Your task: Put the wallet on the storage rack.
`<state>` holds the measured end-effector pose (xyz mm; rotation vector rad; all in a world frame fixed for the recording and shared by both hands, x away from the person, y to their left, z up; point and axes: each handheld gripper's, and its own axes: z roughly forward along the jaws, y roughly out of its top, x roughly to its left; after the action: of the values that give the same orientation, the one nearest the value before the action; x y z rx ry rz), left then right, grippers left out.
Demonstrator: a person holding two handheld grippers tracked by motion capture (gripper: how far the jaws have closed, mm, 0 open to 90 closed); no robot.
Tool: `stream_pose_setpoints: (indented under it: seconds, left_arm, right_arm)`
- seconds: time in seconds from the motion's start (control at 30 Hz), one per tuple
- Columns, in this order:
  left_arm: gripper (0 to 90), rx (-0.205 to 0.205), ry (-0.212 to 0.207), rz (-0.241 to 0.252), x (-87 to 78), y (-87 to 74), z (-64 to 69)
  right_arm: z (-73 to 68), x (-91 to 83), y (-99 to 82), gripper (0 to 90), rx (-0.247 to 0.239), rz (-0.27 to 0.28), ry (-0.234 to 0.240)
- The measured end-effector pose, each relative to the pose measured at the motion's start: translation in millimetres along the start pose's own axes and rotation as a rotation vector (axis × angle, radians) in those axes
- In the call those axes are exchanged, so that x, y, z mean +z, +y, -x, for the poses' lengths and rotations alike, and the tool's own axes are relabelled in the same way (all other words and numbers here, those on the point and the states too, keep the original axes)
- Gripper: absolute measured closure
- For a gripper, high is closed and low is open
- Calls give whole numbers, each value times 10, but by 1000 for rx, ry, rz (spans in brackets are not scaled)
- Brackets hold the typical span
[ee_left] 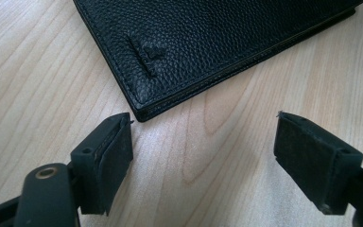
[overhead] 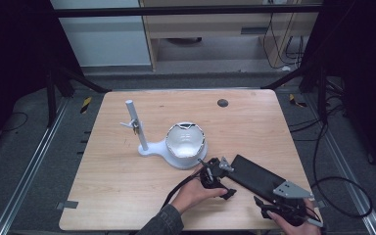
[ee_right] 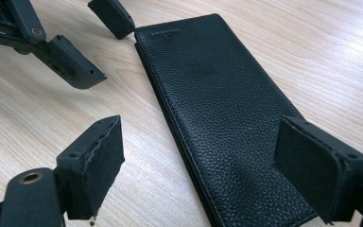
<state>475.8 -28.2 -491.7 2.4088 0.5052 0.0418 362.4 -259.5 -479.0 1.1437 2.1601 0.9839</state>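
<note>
The wallet [overhead: 255, 175] lies flat on the worktop [overhead: 127, 191], its long axis running on a diagonal from the bowl stand [overhead: 182, 147] down toward the person's right hand. The two grippers sit at opposite ends of it, and that is what the coming move appears to turn on.

The left gripper [ee_left: 203, 142] is at the far, upper-left end. In the left gripper view its jaws stand wide apart and empty, low over the wood, with the wallet's corner [ee_left: 142, 111] just ahead of the left jaw, almost touching it (I cannot tell whether it actually does). Most of the wallet lies ahead and up from the jaws, so that corner sits off-centre in the gap.

The right gripper [ee_right: 198, 175] is at the near, lower-right end. Its jaws are also apart, holding nothing; in the right gripper view they straddle the wallet's [ee_right: 222, 118] near end loosely, the right jaw over the leather, the left jaw over bare wood beside the edge.

In my judgement the right gripper is better placed to close first, across the short width; the left would need to shift sideways to centre on the end.
</note>
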Motion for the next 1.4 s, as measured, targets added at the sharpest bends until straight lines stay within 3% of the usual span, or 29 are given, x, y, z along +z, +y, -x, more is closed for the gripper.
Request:
stream_pose_setpoints:
  seconds: [0.77, 1.4]
  left_arm:
    - [193, 22, -10, -4, 27, 29, 8]
    - [199, 7, -25, 29, -1, 30, 1]
  right_arm:
    - [7, -7, 1, 161, 6, 4, 1]
    - [13, -9, 3, 157, 3, 6, -4]
